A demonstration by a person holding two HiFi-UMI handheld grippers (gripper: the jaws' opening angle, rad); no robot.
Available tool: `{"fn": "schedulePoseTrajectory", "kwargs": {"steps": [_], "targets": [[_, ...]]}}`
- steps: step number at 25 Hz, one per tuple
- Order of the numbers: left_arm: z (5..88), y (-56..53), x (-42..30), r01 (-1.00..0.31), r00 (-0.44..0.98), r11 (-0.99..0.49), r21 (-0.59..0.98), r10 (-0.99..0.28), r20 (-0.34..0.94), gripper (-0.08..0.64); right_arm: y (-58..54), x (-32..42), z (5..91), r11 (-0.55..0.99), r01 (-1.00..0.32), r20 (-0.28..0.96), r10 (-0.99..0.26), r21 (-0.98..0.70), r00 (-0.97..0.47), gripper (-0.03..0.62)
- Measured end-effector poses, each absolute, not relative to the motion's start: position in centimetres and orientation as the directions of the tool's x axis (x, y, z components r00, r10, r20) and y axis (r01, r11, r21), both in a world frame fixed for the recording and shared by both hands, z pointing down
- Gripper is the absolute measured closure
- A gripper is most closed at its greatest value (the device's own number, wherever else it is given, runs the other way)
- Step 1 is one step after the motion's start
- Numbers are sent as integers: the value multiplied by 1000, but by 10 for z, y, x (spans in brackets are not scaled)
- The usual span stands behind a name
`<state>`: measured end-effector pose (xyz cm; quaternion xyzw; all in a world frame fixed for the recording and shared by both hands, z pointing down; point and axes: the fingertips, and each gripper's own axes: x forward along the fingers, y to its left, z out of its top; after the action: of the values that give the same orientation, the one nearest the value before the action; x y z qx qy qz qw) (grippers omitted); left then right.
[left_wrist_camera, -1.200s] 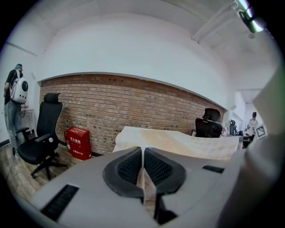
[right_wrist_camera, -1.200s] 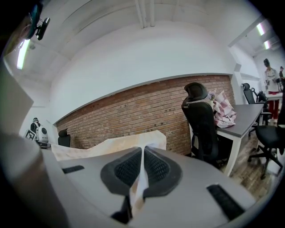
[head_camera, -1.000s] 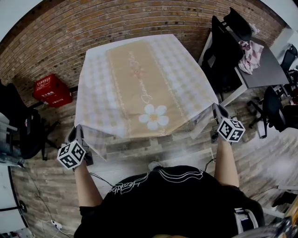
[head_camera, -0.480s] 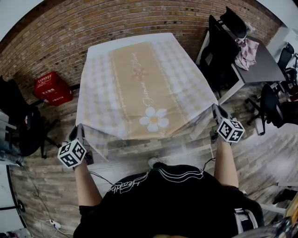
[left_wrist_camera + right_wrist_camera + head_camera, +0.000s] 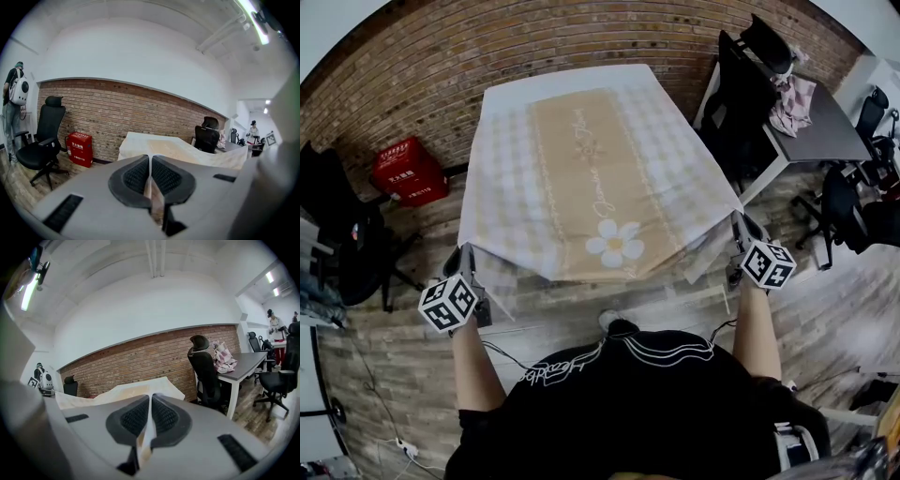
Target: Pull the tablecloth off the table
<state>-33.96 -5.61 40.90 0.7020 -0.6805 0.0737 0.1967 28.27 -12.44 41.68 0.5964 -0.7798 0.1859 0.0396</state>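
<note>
Left gripper (image 5: 462, 251) clamped on cloth (image 5: 581, 159) at near-left corner, right gripper (image 5: 739, 221) at near-right corner, jaws pinched tight. Cloth covers table, near edge stretched between the grippers.

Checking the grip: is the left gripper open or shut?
Shut: the left gripper pinches a strip of the tablecloth between its jaws.

I see the table only as a shape under the checked tablecloth (image 5: 581, 159), which covers its whole top, with the beige centre strip and daisy towards me. The cloth's near edge hangs out over the wooden floor (image 5: 609, 295). On that floor stand a red crate (image 5: 410, 172) at far left and a grey desk (image 5: 825, 127) at far right.
</note>
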Motion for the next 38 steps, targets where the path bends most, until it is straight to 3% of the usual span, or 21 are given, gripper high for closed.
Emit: {"fn": "schedulePoseTrajectory", "kwargs": {"steps": [21,38], "targets": [[405,25,-329,-982,103,-37,184,-926,364,548,-37,281,414,221,-943,271,-919,-249,-287,595],[391,78,-284,-987,38,24,157,-923,382,548,-6,316,413,294,-912,272,-888,-285,-371,595]]}}
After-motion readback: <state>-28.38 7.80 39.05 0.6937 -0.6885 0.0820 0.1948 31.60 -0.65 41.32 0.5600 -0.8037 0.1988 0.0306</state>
